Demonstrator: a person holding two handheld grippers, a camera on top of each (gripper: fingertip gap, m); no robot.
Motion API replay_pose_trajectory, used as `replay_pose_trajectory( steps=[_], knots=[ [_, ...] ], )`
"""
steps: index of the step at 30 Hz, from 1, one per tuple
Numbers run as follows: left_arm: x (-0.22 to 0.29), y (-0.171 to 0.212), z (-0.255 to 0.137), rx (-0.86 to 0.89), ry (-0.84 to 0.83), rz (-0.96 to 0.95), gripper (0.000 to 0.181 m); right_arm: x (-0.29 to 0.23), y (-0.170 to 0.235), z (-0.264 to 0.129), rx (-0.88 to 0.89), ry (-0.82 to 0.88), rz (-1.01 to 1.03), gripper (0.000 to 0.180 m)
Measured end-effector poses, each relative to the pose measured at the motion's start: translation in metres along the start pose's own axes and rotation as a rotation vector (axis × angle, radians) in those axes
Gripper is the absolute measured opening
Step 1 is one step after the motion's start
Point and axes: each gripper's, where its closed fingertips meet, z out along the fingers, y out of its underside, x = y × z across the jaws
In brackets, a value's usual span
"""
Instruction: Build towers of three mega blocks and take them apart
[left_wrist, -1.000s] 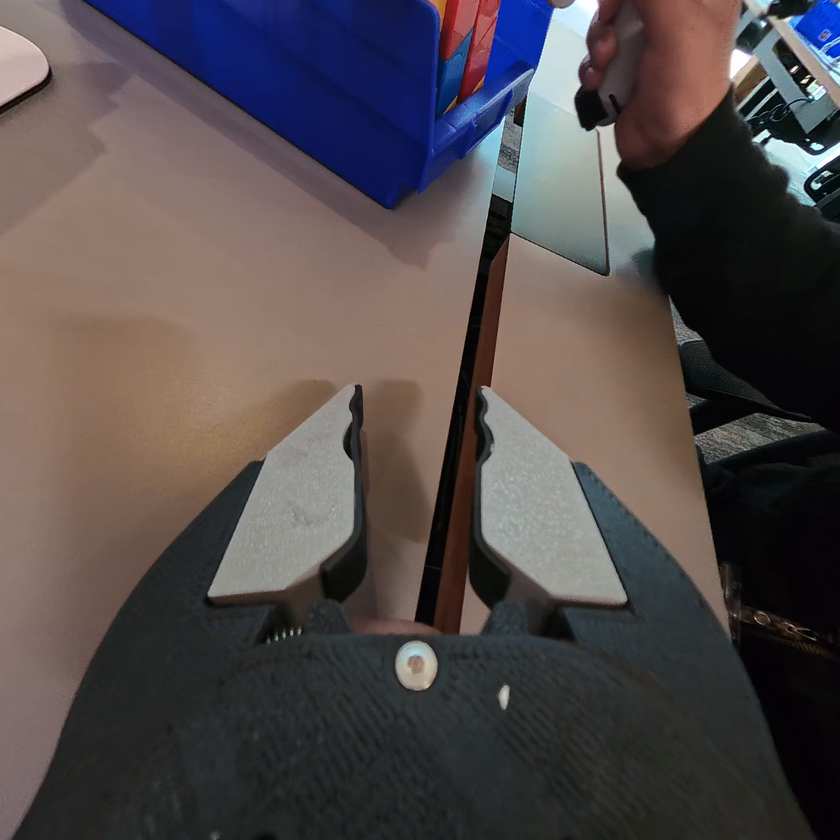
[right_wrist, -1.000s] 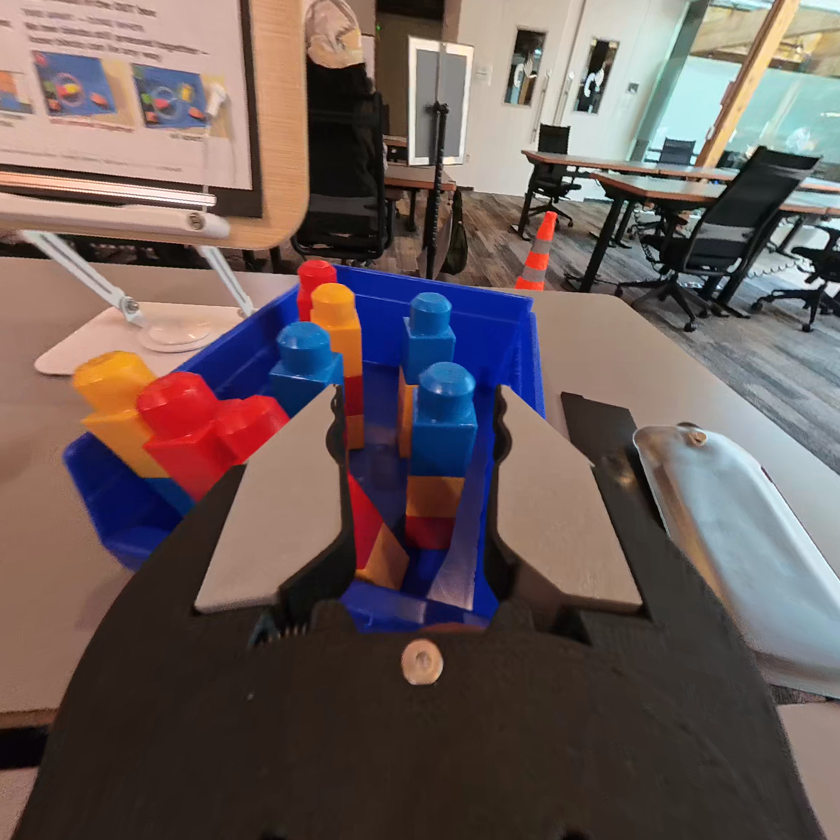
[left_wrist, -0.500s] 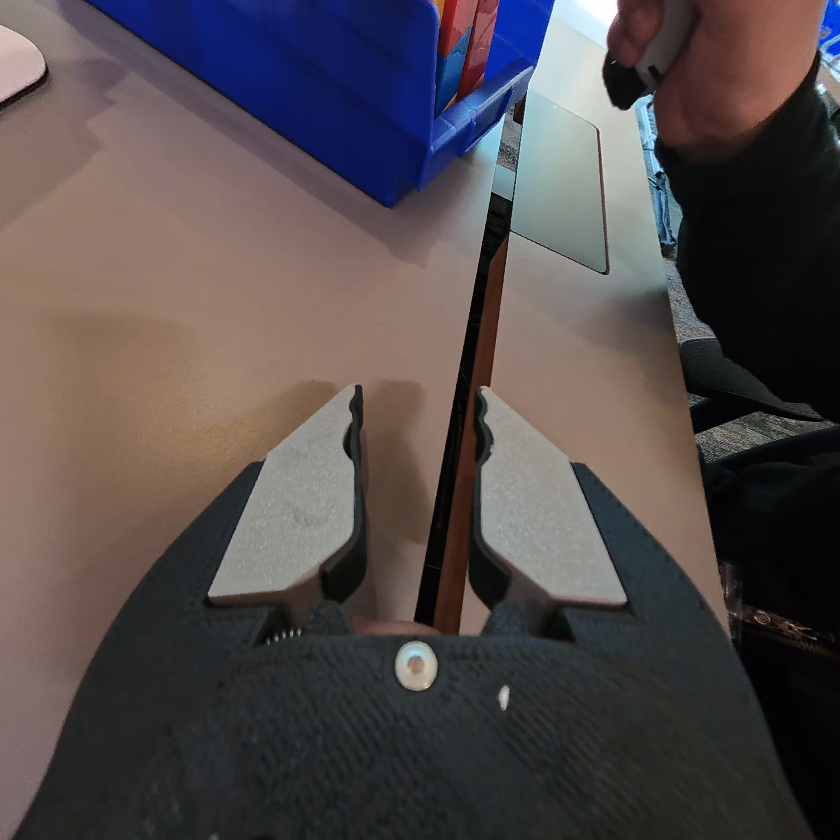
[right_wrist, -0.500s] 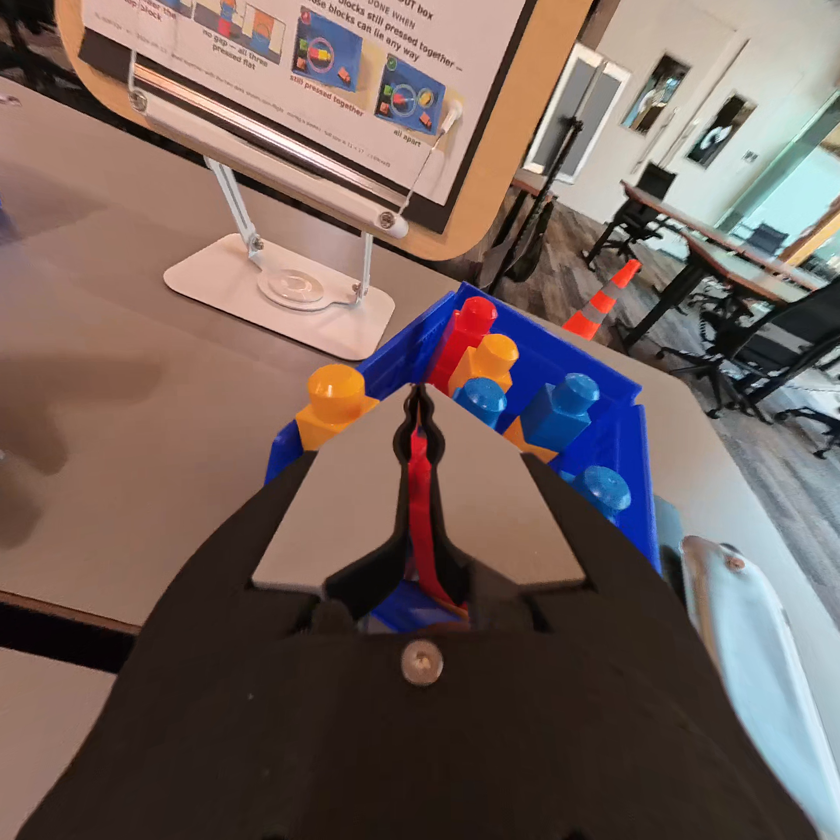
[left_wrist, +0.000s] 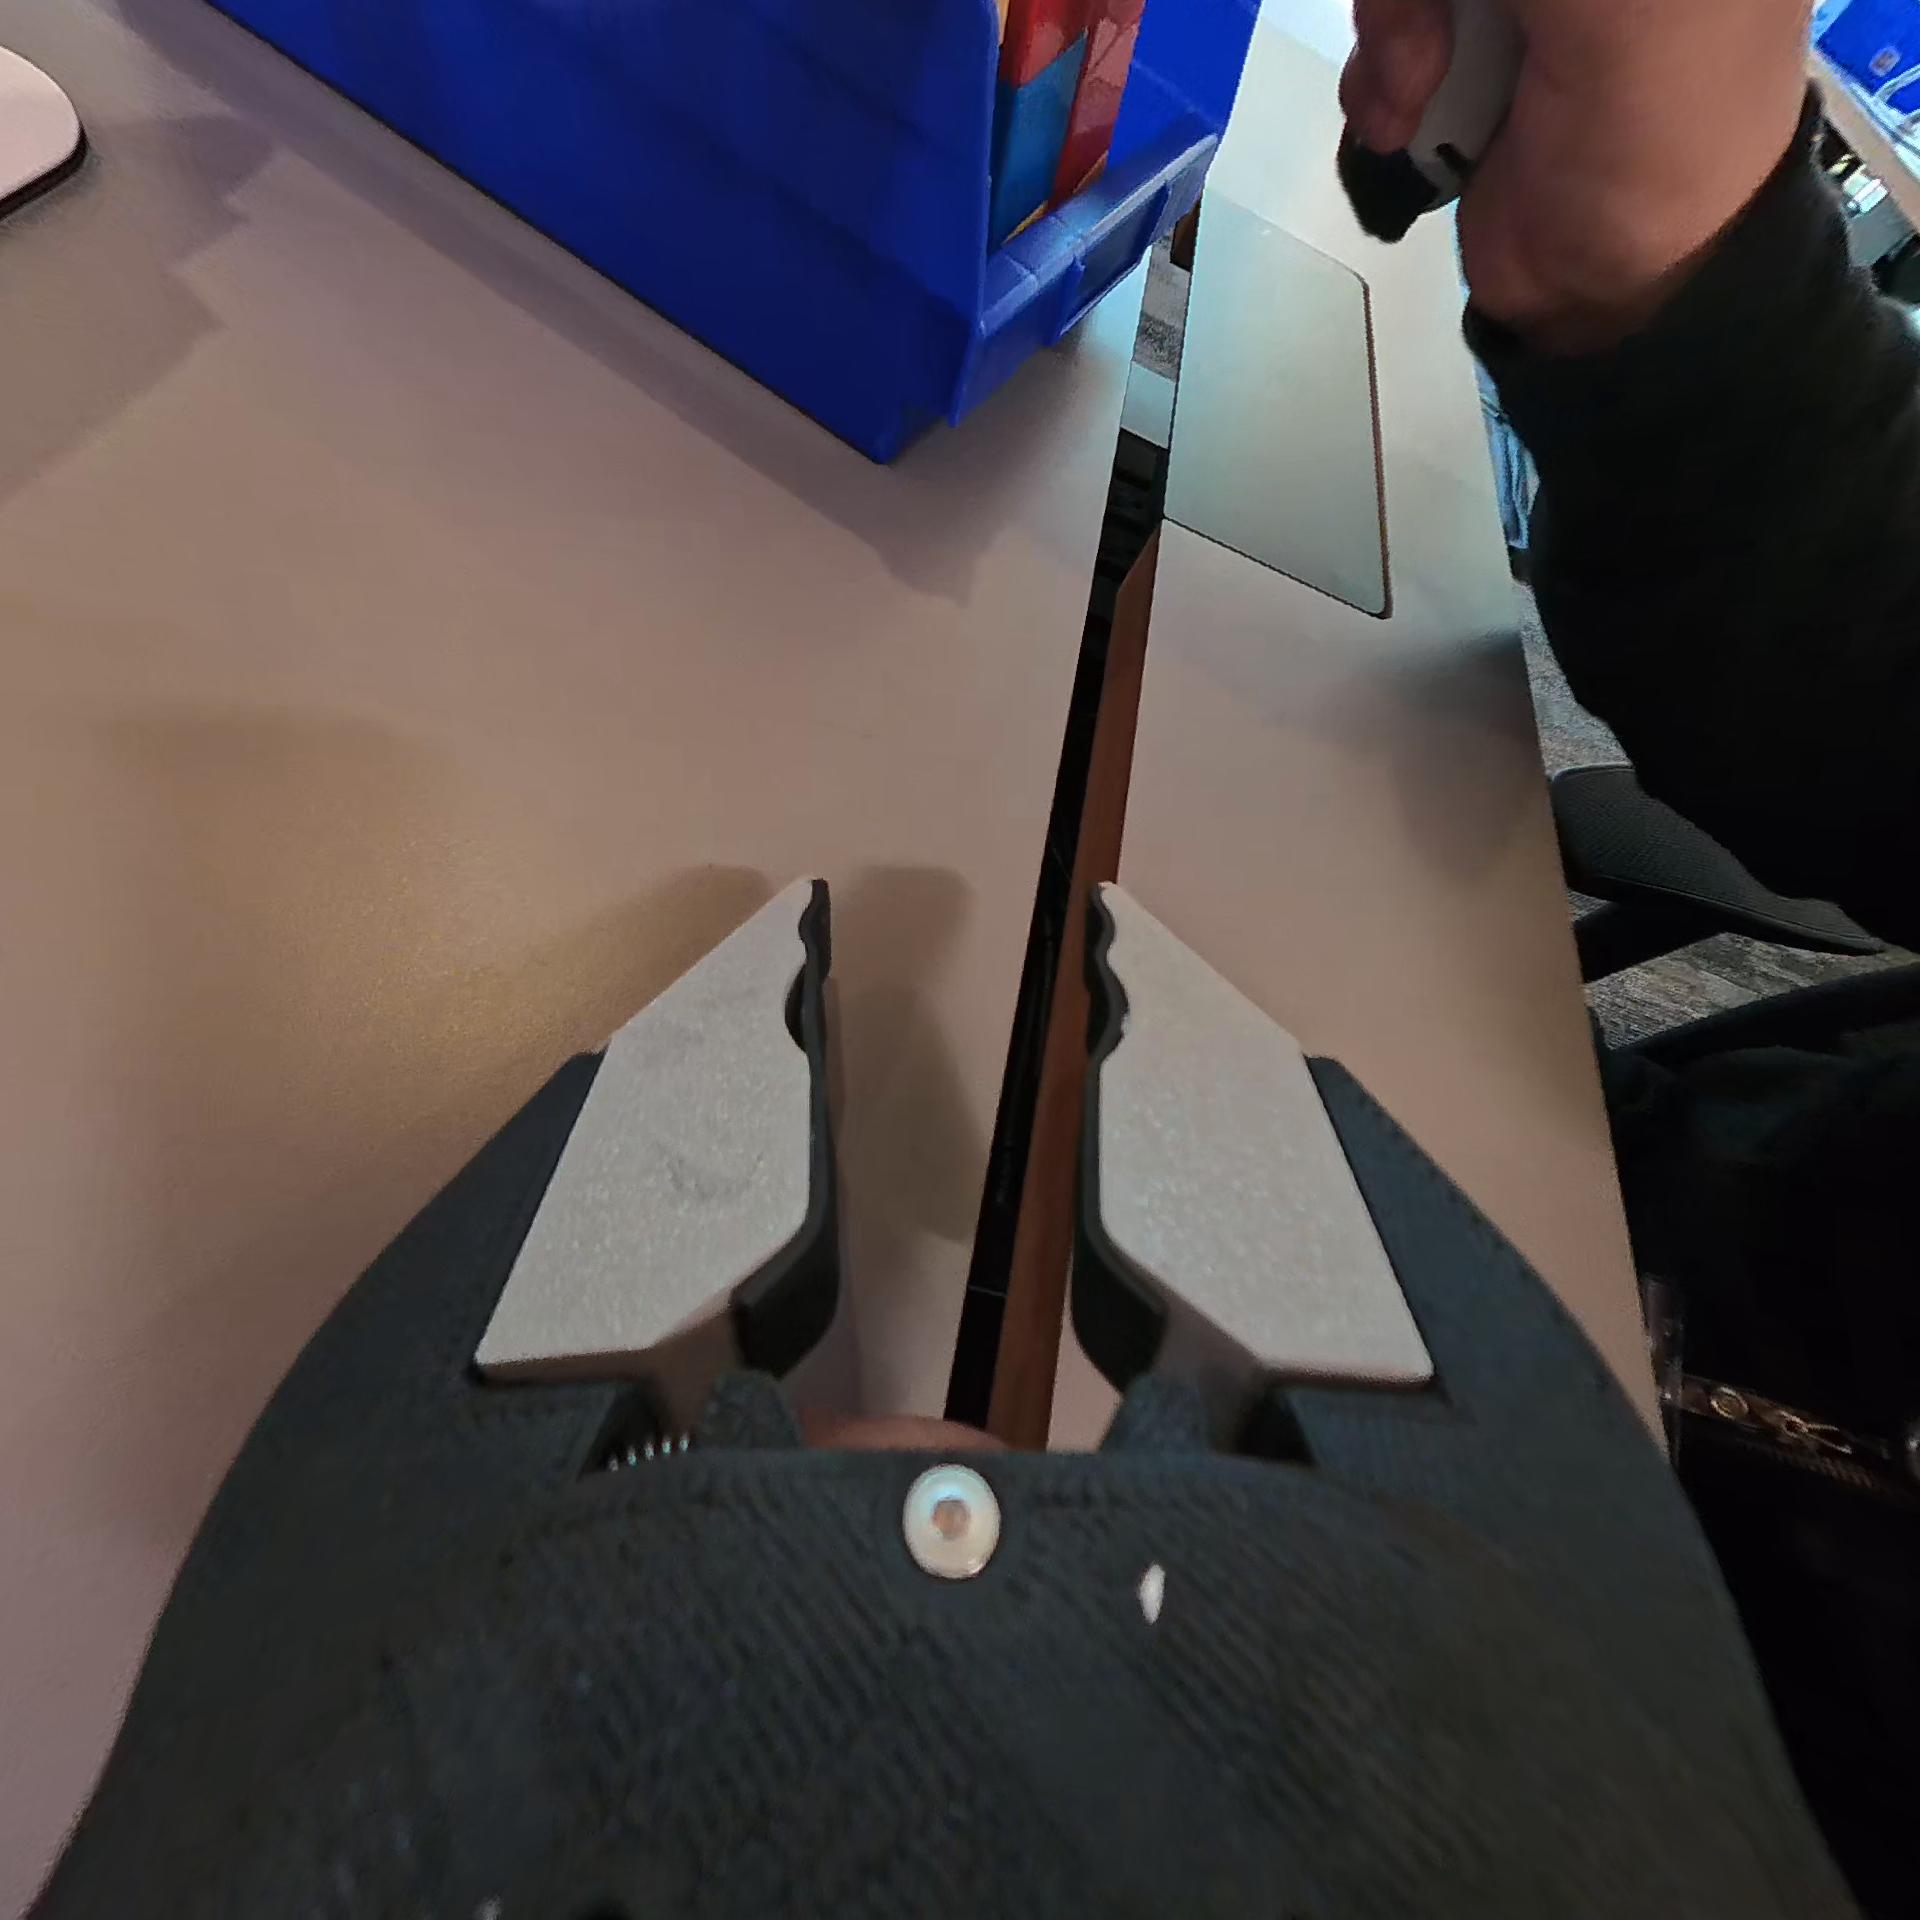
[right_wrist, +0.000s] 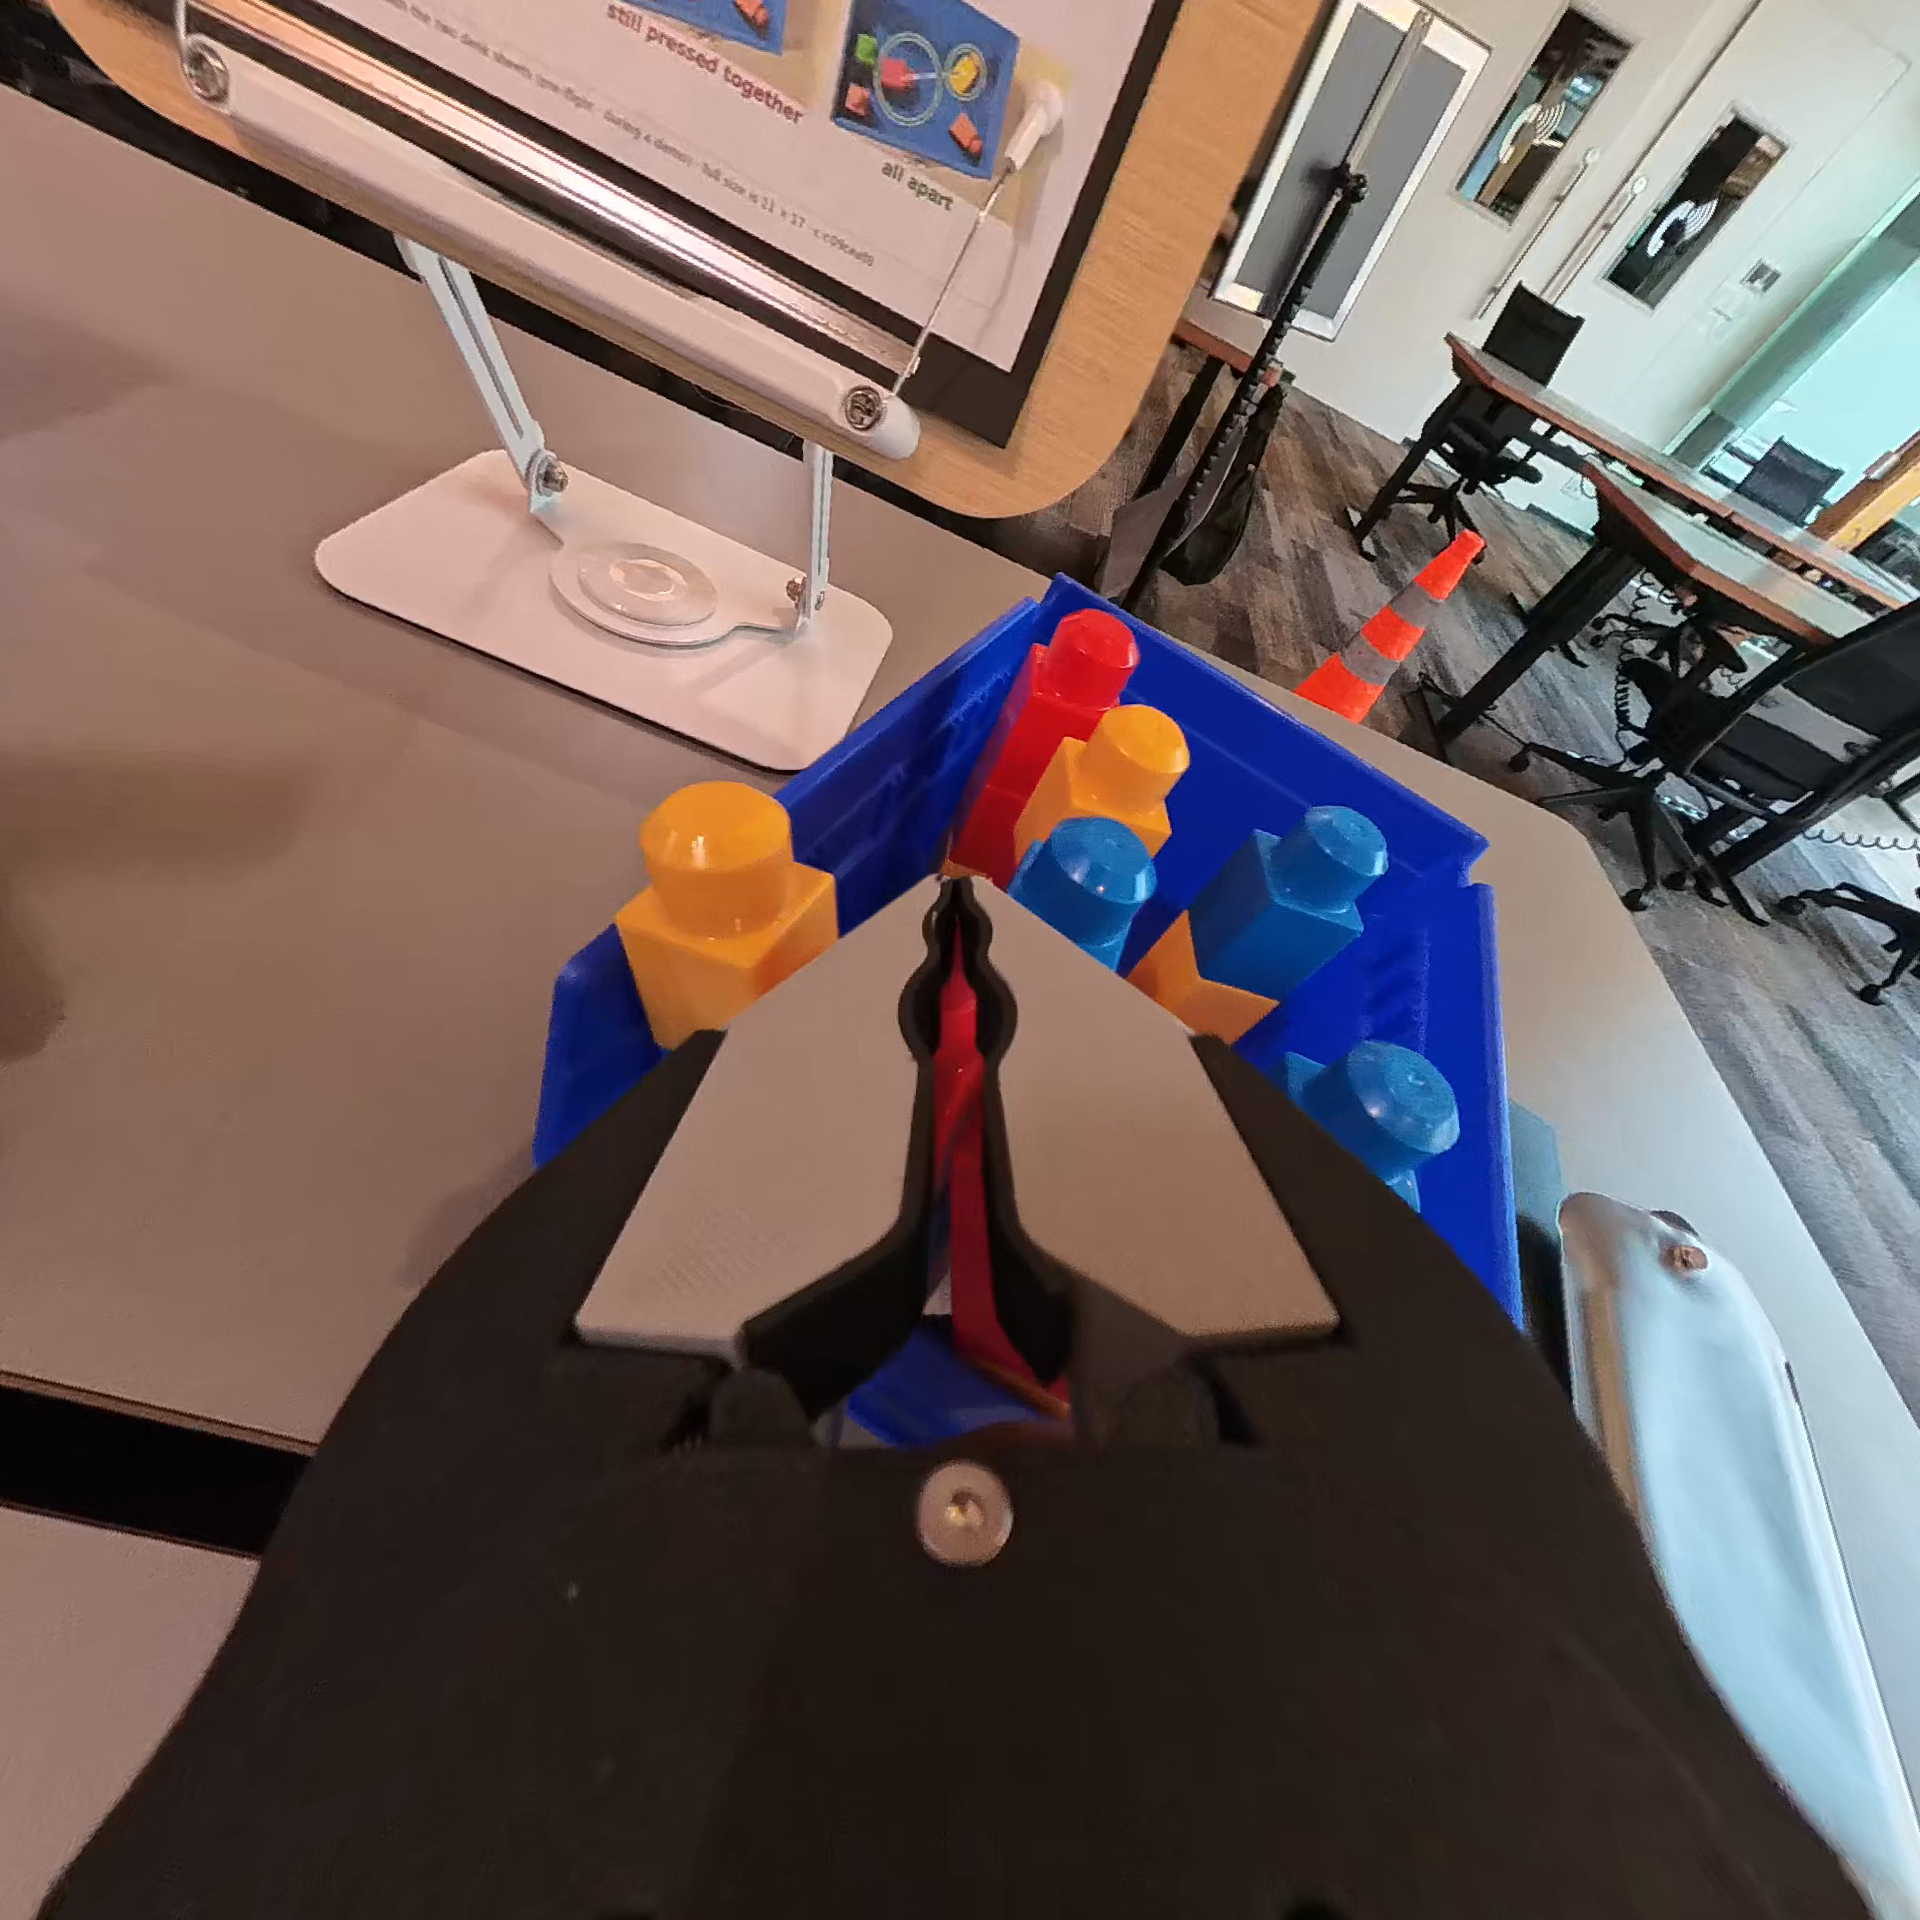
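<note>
A blue bin (right_wrist: 1361, 758) holds several mega blocks standing upright: an orange one (right_wrist: 727, 914) at its left wall, a red one (right_wrist: 1075, 675), another orange one (right_wrist: 1127, 764) and blue ones (right_wrist: 1299, 894). My right gripper (right_wrist: 958, 896) is shut just above the bin, fingertips touching. A red block (right_wrist: 961, 1143) shows through the slit between the fingers; I cannot tell if it is gripped. My left gripper (left_wrist: 956, 904) is open and empty, low over the table (left_wrist: 520, 675). The bin (left_wrist: 727, 208) lies ahead of it. A hand (left_wrist: 1538, 208) holds the right gripper's handle.
A dark gap (left_wrist: 1081, 831) between two tabletops runs under my left gripper. A board on a white stand (right_wrist: 623, 603) sits behind the bin. A silvery pouch (right_wrist: 1745, 1507) lies right of the bin. An orange cone (right_wrist: 1392, 634), tables and chairs stand beyond. Spacing between my two grippers at the tips: around 25 centimeters.
My right gripper closed from open a second ago and swung left over the bin, now tilted. My left gripper has stayed still and open. The hand shifted right in the left wrist view.
</note>
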Motion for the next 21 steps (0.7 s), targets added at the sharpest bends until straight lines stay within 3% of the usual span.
replay_pose_trajectory(
  steps=[21],
  knots=[
    [-0.002,0.005,0.002,-0.019,-0.001,-0.005,0.048,0.045,0.004,-0.018,0.054,0.013,0.120,0.002]
  ],
)
